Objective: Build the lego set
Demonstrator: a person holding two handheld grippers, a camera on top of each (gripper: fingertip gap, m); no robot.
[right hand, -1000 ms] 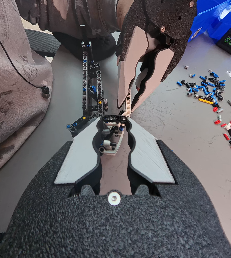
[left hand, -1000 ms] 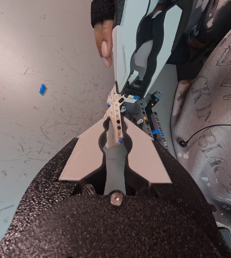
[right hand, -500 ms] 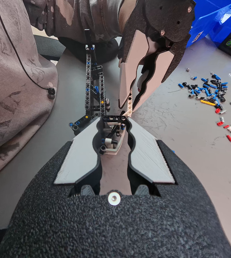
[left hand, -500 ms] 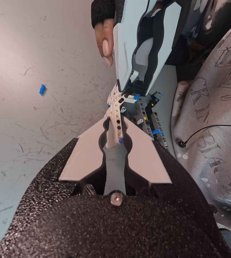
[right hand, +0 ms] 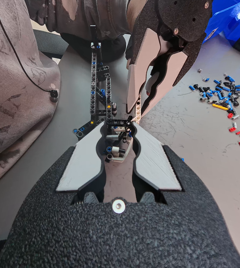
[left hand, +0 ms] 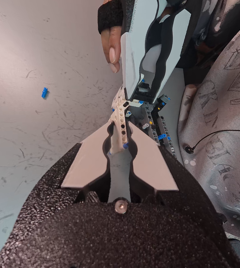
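Left gripper (left hand: pixel 120 127) clamped on white beam (left hand: pixel 121 126); right gripper (right hand: pixel 118 123) closed on black frame (right hand: pixel 119 122) — both ends of one model (right hand: pixel 100 92), held just above grey table (right hand: pixel 181 130). Judged light, stiff plastic, brittle at pin joints. Best held on flat beam sides, not on protruding pins. Perforated beams, smooth and glossy. Spare parts (right hand: pixel 220 92) well apart.

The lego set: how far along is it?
Partly built. A long dark grey beam frame is assembled on the grey table. In hand: left tongs clamp a white holed beam, right tongs grip the black-and-white front section. Left: the scattered blue, black and red loose pieces.
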